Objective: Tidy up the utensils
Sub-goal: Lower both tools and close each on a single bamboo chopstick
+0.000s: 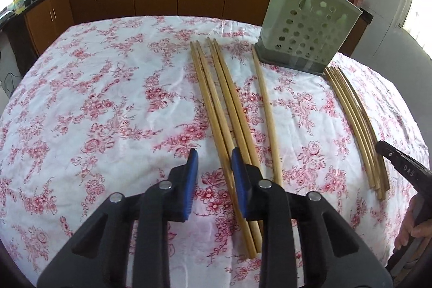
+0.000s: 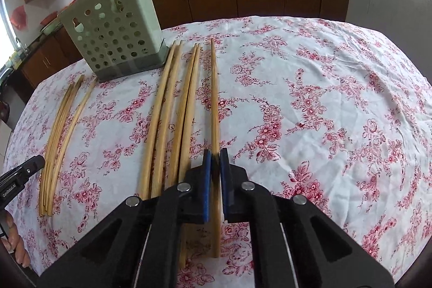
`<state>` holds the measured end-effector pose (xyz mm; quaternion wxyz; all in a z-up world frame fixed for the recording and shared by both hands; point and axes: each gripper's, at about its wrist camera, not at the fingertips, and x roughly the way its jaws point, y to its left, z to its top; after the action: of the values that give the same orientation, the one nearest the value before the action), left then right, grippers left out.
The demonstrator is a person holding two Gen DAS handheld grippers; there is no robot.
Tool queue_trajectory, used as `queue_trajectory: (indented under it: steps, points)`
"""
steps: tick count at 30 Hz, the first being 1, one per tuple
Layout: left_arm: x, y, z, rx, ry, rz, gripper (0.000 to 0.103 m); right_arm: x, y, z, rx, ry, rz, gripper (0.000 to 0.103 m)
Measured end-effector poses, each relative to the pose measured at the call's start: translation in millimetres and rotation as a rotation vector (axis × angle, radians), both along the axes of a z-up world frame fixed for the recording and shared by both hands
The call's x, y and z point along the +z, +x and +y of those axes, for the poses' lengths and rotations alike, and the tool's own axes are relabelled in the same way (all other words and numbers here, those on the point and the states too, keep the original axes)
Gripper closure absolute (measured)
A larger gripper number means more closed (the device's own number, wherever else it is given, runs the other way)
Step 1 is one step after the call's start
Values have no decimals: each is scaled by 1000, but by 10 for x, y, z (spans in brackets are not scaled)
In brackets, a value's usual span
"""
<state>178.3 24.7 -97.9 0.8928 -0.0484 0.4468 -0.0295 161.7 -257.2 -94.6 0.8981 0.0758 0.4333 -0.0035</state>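
**Both grippers down on the chopsticks, holder empty so far**

Big picture first: a table under a pink floral cloth (image 2: 324, 99), kitchen cabinets behind it. Toward the far edge stands the pale green perforated utensil holder (image 2: 118, 37), upright, and through the holes nothing seems to be in it yet. Chopsticks lie flat on the cloth on both sides of it, tips pointing away from the cameras.

Right gripper (image 2: 215, 155) has its blue pads pinched onto the single chopstick (image 2: 213, 99) lying rightmost in its group, near the thick end. That one looks caught.

Left gripper (image 1: 213, 155) is narrowed around one chopstick of the left pair (image 1: 208, 93) in its bunch, but there's a visible gap each side of the stick, so I wouldn't call it gripped yet.

So we're at the pick-up step, I'd say. Next move probably needs the left to finish squeezing, then lifting, tipping the sticks upright and dropping them into the holder's open top without snagging the neighbours.
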Motion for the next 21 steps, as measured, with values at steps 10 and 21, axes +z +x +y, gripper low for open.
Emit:
queue_trajectory:
  steps: [10, 21]
  points:
    - [-45, 26, 0, 16, 83, 1, 85, 1, -52, 76, 22, -35, -9, 94]
    - [-46, 367, 368, 49, 105, -25, 94, -8, 199, -164, -35, -62, -27, 95]
